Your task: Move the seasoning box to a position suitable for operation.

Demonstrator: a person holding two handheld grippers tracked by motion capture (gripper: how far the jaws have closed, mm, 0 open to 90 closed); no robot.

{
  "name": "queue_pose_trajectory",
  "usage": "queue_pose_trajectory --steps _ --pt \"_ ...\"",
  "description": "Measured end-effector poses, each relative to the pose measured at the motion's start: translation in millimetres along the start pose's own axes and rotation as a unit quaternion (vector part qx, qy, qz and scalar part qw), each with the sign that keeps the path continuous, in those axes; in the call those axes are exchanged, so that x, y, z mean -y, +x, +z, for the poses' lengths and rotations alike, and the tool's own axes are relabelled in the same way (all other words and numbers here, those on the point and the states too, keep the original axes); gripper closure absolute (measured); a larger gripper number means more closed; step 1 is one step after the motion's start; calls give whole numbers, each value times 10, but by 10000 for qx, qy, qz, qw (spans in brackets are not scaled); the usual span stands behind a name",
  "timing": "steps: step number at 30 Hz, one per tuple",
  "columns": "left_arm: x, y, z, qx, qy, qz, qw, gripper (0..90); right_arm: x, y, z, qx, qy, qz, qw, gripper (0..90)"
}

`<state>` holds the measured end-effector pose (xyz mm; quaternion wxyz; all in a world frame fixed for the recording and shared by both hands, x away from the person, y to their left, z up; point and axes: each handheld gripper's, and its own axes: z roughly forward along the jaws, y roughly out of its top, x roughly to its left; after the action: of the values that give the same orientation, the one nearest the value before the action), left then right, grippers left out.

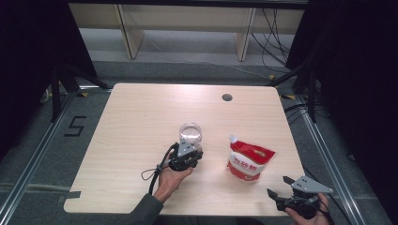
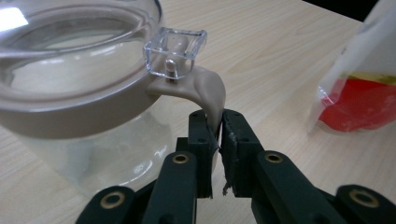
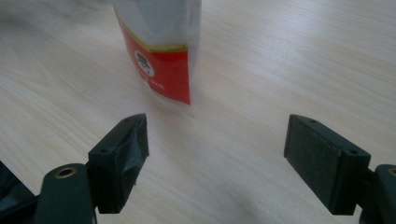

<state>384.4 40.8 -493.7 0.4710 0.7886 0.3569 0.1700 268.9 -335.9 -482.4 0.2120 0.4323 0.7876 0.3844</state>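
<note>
A clear glass jar [image 1: 191,133] with a tan lid ring [image 2: 70,109] stands near the middle of the table. My left gripper [image 1: 187,153] sits just in front of it, and in the left gripper view it [image 2: 215,133] is shut on the lid's tan tab [image 2: 211,93] below a clear square latch [image 2: 175,50]. A red and white pouch [image 1: 247,160] with a spout lies to the right of the jar. My right gripper [image 1: 281,193] is at the table's front right edge, open, and in the right gripper view it [image 3: 217,144] points at the pouch [image 3: 161,51] a short way ahead.
The wooden table [image 1: 141,122] has a round cable hole [image 1: 227,97] near its far edge. Black cable loops [image 1: 151,173] trail from the left gripper. Dark curtains and metal rails flank the table, with a "5" marked on the floor [image 1: 75,125] at left.
</note>
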Motion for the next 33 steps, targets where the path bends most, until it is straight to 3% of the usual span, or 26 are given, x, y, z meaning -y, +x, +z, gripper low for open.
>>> queue_pose_trajectory --steps 1,3,6,8,10,15,16,19,22,25,26,33 --pt "-1 4 -10 62 58 92 9999 826 1 -12 6 32 -21 -89 10000 227" --pt "9 -36 -18 155 27 26 9999 835 2 14 -1 -23 21 56 10000 227" --pt "23 -67 -59 218 61 141 9996 843 1 -3 9 22 -37 -64 10000 227" --pt "39 -77 -87 259 63 195 9995 843 2 14 2 -41 23 50 10000 227" --pt "56 -79 -123 302 100 210 9993 840 0 -4 12 -6 -49 -58 10000 227" --pt "129 -41 -256 488 110 226 9985 827 0 8 11 -42 30 -4 10000 227" --pt "137 -26 -285 484 169 258 9984 824 -1 -11 15 -40 28 -112 9999 227" --pt "157 -6 -332 459 197 294 9983 813 -3 6 10 -41 38 -25 10000 227" --pt "207 36 -409 493 143 185 9985 803 -3 -8 17 -28 -10 -151 9999 226" --pt "232 65 -468 459 174 173 9986 795 -6 -7 17 -13 11 -149 9999 227" --pt "237 81 -482 511 192 197 9983 793 -6 -2 29 -157 36 -87 9998 227" --pt "285 125 -581 426 216 165 9987 779 -9 6 17 -56 46 -66 10000 227"
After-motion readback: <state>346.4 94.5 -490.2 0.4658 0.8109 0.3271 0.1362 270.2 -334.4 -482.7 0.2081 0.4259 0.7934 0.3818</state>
